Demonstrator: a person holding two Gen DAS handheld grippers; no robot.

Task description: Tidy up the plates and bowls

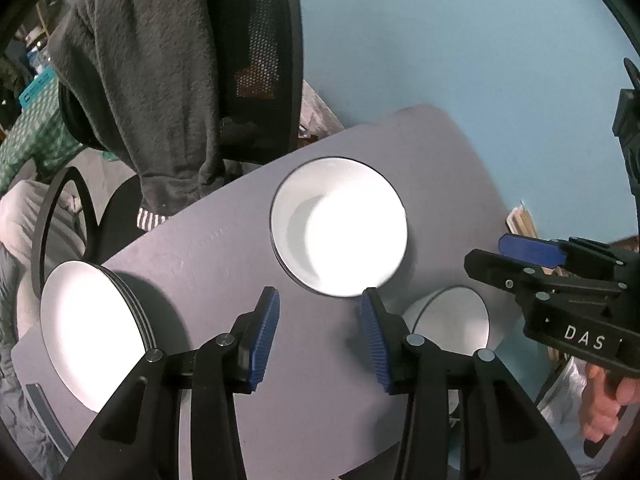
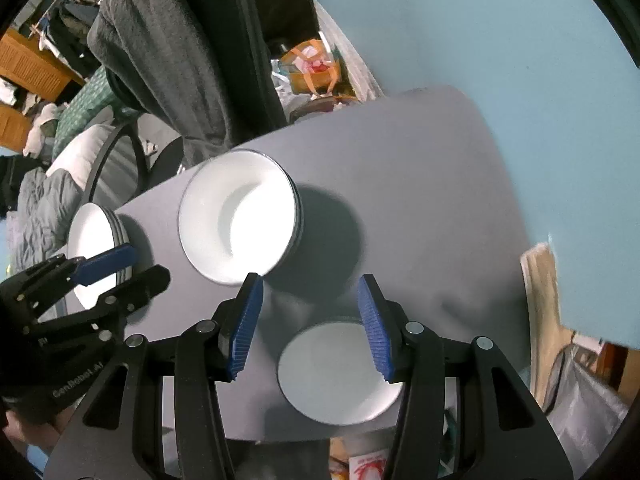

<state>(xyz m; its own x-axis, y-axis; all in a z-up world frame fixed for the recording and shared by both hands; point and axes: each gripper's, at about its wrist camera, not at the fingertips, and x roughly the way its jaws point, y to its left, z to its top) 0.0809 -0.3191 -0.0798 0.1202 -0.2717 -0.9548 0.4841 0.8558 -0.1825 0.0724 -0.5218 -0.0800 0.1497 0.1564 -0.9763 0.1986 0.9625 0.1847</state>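
Observation:
A stack of white bowls with dark rims (image 1: pixel 340 226) stands mid-table; it also shows in the right wrist view (image 2: pixel 236 220). A stack of white plates (image 1: pixel 92 332) sits at the table's left corner, also in the right wrist view (image 2: pixel 96 248). A small white bowl (image 1: pixel 452 320) stands near the front right edge, also in the right wrist view (image 2: pixel 340 372). My left gripper (image 1: pixel 320 300) is open and empty, just short of the bowl stack. My right gripper (image 2: pixel 310 286) is open and empty above the small bowl, and shows from the side in the left wrist view (image 1: pixel 516 256).
The grey table (image 1: pixel 224 264) is small, with edges close on all sides. A black office chair draped with a grey garment (image 1: pixel 160 60) stands behind it. A blue wall (image 1: pixel 460 40) is to the right. Bags and clutter (image 2: pixel 312 68) lie on the floor beyond.

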